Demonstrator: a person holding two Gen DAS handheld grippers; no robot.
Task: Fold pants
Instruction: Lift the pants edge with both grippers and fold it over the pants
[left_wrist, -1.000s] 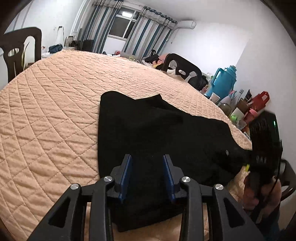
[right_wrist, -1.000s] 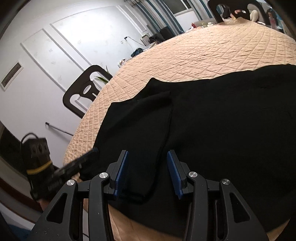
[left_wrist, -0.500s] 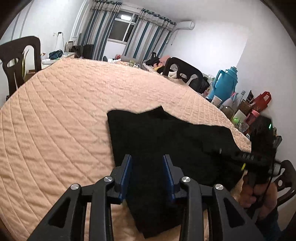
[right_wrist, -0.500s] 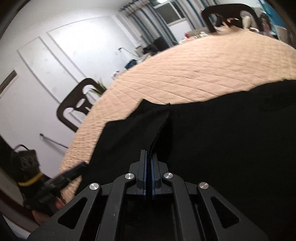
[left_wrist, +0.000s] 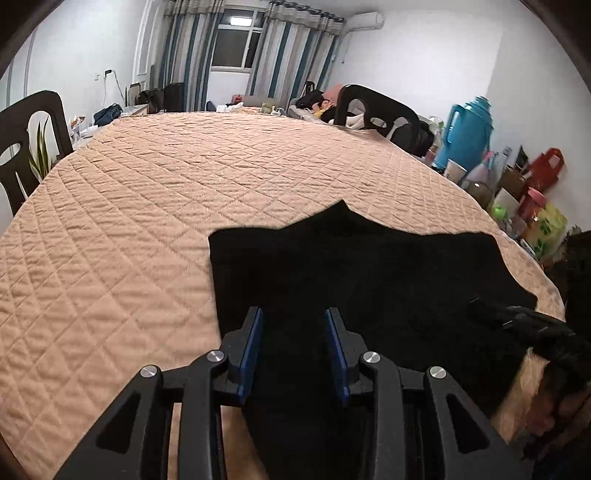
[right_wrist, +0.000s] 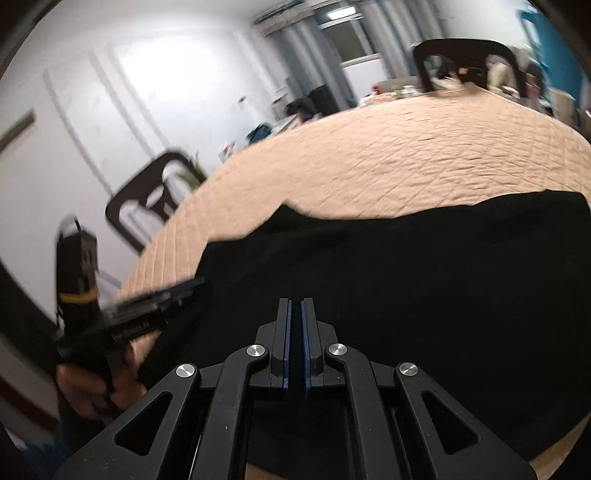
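Black pants (left_wrist: 354, 273) lie on the near part of a round table covered with a peach quilted cloth (left_wrist: 184, 177); they also fill the right wrist view (right_wrist: 424, 280). My left gripper (left_wrist: 294, 347) is open, its blue-padded fingers straddling the pants' near edge. My right gripper (right_wrist: 295, 347) is shut on a fold of the pants. It shows at the right edge of the left wrist view (left_wrist: 517, 321), and the left gripper shows in the right wrist view (right_wrist: 159, 302).
Black chairs stand at the left (left_wrist: 26, 140) and at the far side (left_wrist: 376, 114) of the table. A teal thermos (left_wrist: 467, 133), cups and bottles crowd a surface at the right. Curtains and a window are at the back.
My right gripper closed on the pants and has drawn the cloth toward the near edge. Both cameras have tilted and pulled back. My left gripper stays open.
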